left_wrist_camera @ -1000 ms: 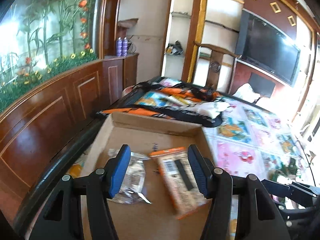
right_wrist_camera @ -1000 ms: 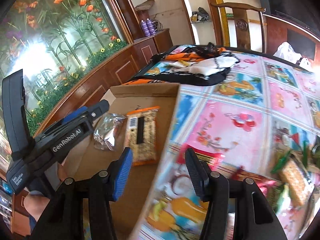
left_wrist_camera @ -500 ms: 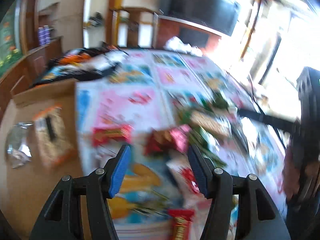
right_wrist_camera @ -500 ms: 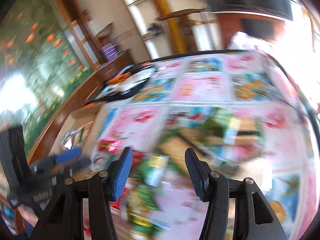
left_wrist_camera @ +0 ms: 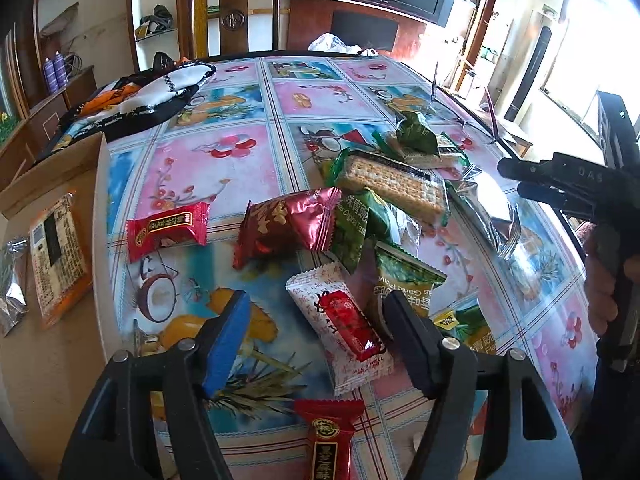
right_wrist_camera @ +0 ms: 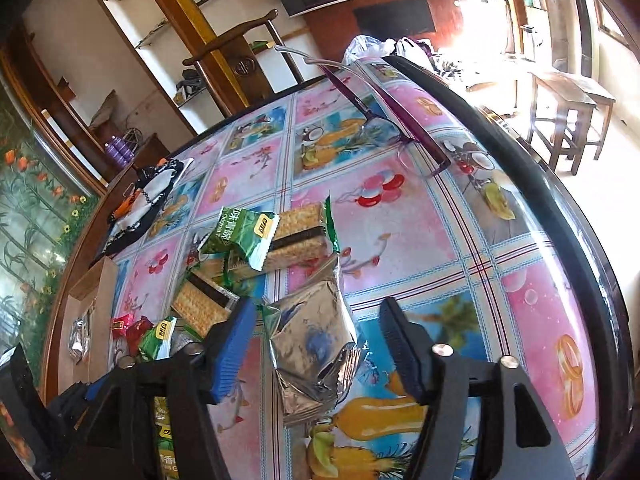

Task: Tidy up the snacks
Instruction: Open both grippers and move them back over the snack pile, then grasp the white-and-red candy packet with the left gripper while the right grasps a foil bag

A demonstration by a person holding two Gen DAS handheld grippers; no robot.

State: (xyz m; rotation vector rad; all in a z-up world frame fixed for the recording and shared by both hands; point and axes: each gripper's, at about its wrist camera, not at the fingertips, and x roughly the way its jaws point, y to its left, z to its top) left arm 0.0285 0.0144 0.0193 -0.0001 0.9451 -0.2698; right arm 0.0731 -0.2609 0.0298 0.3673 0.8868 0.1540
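Several wrapped snacks lie in a pile on the patterned tablecloth (left_wrist_camera: 240, 168). My left gripper (left_wrist_camera: 316, 328) is open above a white-and-red packet (left_wrist_camera: 340, 320); its jaws stand either side of it, apart. My right gripper (right_wrist_camera: 316, 336) is open around a silver foil packet (right_wrist_camera: 312, 340), which also shows in the left wrist view (left_wrist_camera: 484, 212). A cardboard box (left_wrist_camera: 48, 360) at the left holds an orange cracker pack (left_wrist_camera: 56, 252) and a silver packet (left_wrist_camera: 12, 280). Red packets (left_wrist_camera: 168, 230) (left_wrist_camera: 288, 220), a cracker pack (left_wrist_camera: 392, 186) and green packets (left_wrist_camera: 404, 284) lie between.
Dark and orange cloth (left_wrist_camera: 136, 100) lies at the table's far left. Purple-framed glasses (right_wrist_camera: 384, 120) lie near the far right edge. A wooden chair (left_wrist_camera: 232, 12) stands behind the table, a stool (right_wrist_camera: 568, 108) to the right. The table rim (right_wrist_camera: 560, 208) curves close on the right.
Both grippers swung right, away from the cardboard box to the snack pile. The left one now hovers over the white-and-red packet, the right one over the silver foil packet. Both stayed open.
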